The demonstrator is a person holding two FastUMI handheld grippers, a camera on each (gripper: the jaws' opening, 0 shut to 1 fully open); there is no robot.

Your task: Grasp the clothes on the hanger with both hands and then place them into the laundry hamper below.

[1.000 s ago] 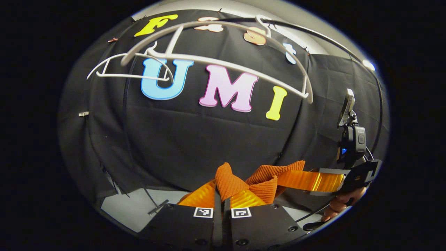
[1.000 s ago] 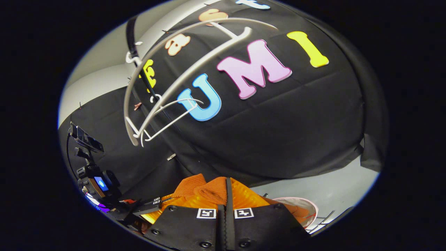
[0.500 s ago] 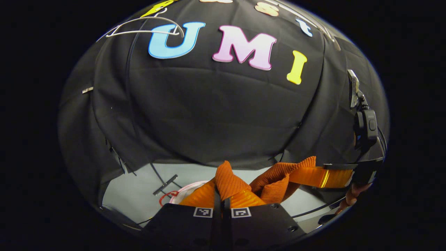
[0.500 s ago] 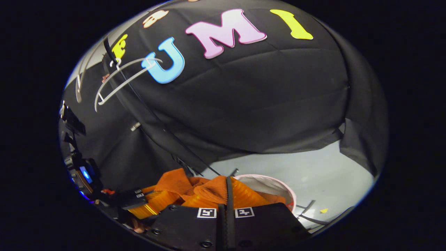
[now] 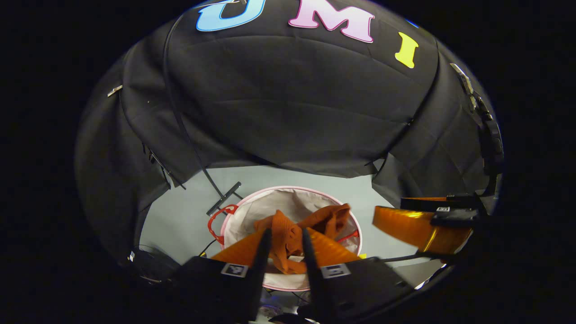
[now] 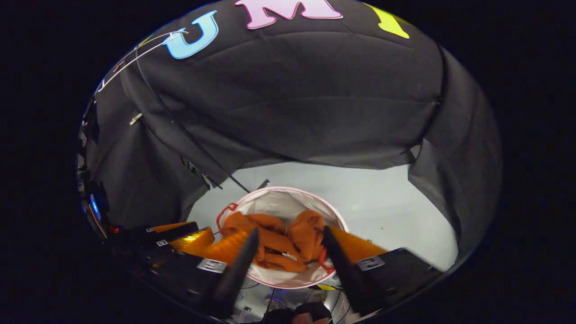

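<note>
The orange clothes [image 5: 325, 219] lie crumpled inside the round white laundry hamper [image 5: 288, 188], which has a pink rim and stands on the floor below me. My left gripper [image 5: 285, 231] hangs over the hamper, open, with the cloth lying loose beneath its fingers. In the right gripper view the same orange clothes [image 6: 270, 238] rest in the hamper [image 6: 288, 189], and my right gripper [image 6: 290, 229] is open wide above them. The right gripper [image 5: 389, 215] also shows at the right of the left gripper view, held beside the hamper.
The hamper has red handles [image 5: 216, 218]. Grey floor [image 5: 189, 216] surrounds it. A metal foot bar [image 5: 223, 198] and a thin black cable lie behind it. The black cloth wall hangs close behind. A bare white hanger [image 6: 135, 53] hangs high at the left.
Both grippers came down over the hamper and went from shut on the orange clothes to open. The clothes dropped into the hamper. The hangers slid up out of the left gripper view.
</note>
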